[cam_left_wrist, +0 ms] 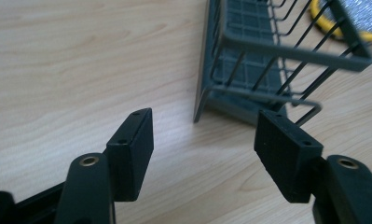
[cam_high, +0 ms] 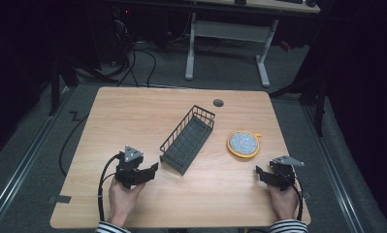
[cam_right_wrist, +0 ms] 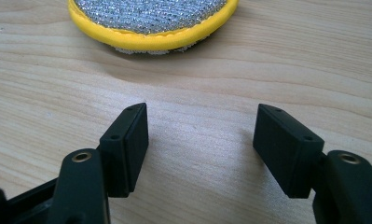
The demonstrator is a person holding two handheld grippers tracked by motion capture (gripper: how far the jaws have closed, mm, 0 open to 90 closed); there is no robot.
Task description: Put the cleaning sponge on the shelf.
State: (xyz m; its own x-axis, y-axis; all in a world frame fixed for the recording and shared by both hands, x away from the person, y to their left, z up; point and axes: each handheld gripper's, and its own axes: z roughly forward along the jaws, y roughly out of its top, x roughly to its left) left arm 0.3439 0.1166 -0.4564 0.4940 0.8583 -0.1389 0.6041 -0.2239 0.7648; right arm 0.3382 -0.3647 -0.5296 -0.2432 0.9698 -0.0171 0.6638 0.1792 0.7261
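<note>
A dark grey wire basket (cam_high: 187,139) lies slantwise in the middle of the wooden table (cam_high: 133,111). A round scrub pad (cam_high: 243,143), silver with a yellow rim, rests to its right. My left gripper (cam_high: 154,169) is held near the basket's near end, pointing at it. In the left gripper view its jaws (cam_left_wrist: 204,135) stand open with nothing between them, and the basket's corner (cam_left_wrist: 267,56) is just beyond the right jaw. My right gripper (cam_high: 259,172) sits at the near right. Its jaws (cam_right_wrist: 202,135) are open over bare wood, a little short of the scrub pad (cam_right_wrist: 151,21).
A round cable hole (cam_high: 218,103) sits near the table's far edge. Beyond the table stands a white desk frame (cam_high: 227,34) on a dark floor with cables. The table's left half and near middle are bare wood.
</note>
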